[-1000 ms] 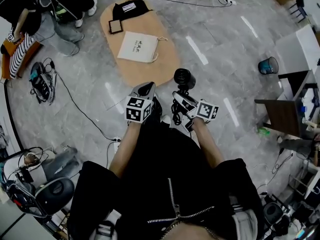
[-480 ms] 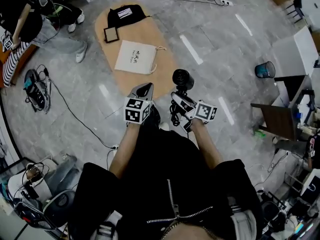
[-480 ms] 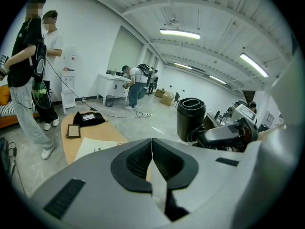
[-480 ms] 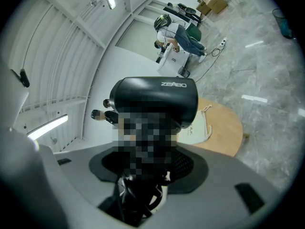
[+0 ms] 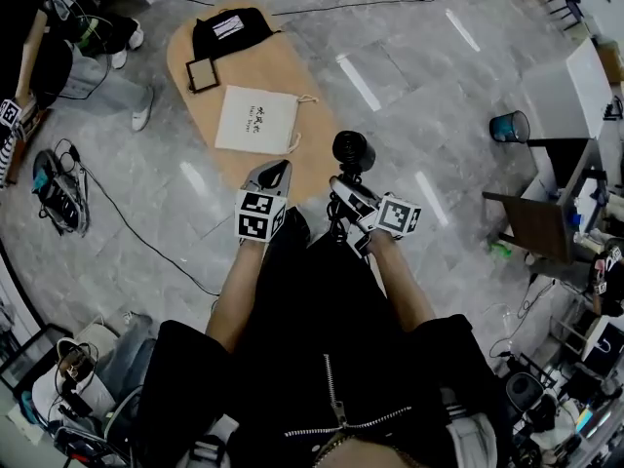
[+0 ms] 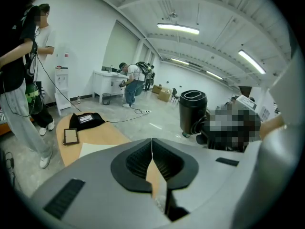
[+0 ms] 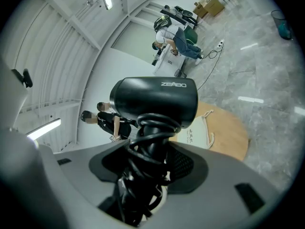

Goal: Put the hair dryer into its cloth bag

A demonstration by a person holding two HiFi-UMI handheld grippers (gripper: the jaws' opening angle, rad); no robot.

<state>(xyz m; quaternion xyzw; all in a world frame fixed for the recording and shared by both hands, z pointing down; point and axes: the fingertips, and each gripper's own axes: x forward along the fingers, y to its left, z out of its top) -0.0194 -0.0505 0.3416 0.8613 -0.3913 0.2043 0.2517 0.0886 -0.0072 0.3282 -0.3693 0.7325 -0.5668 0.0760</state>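
Jaws of right gripper around cord-wrapped hair dryer handle

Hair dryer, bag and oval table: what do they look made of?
Hair dryer: probably hard plastic, matte black, soft sheen under printed lettering.
Bag: cream cloth, likely cotton; lies flat and limp, with drawstring.
Oval table: light wood or laminate, smooth tan top; grain too small to tell.

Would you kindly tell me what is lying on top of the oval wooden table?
On the table lie a flat cream cloth bag, a black pouch and a small dark-framed square. Anything under the bag or pouch is covered.
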